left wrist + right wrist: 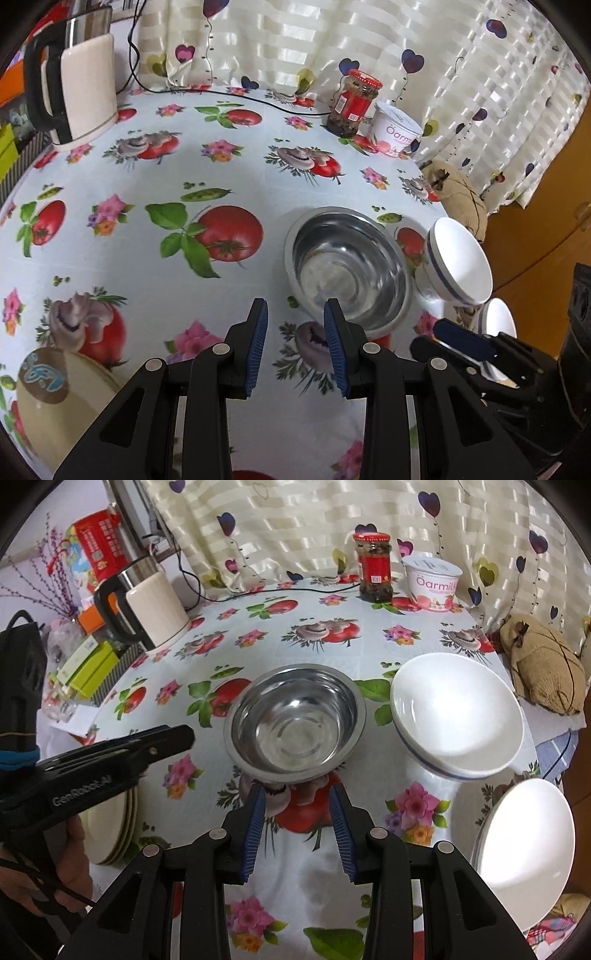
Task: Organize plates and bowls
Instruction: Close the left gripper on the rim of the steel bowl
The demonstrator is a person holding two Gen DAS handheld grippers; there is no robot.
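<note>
A steel bowl [347,267] [295,720] stands on the flowered tablecloth. To its right, white bowls with a blue band [458,258] [458,716] are stacked. A white plate stack [524,849] [498,321] lies at the near right. Cream plates [55,398] [107,830] are stacked at the near left. My left gripper [295,321] is open and empty, just left of the steel bowl. My right gripper [297,805] is open and empty, just in front of the steel bowl.
A white kettle [81,77] [147,602] with a black cord stands at the far left. A red-lidded jar [354,103] [373,566] and a yoghurt tub [395,129] [432,583] stand at the back. A burlap bag [543,664] lies beyond the right edge.
</note>
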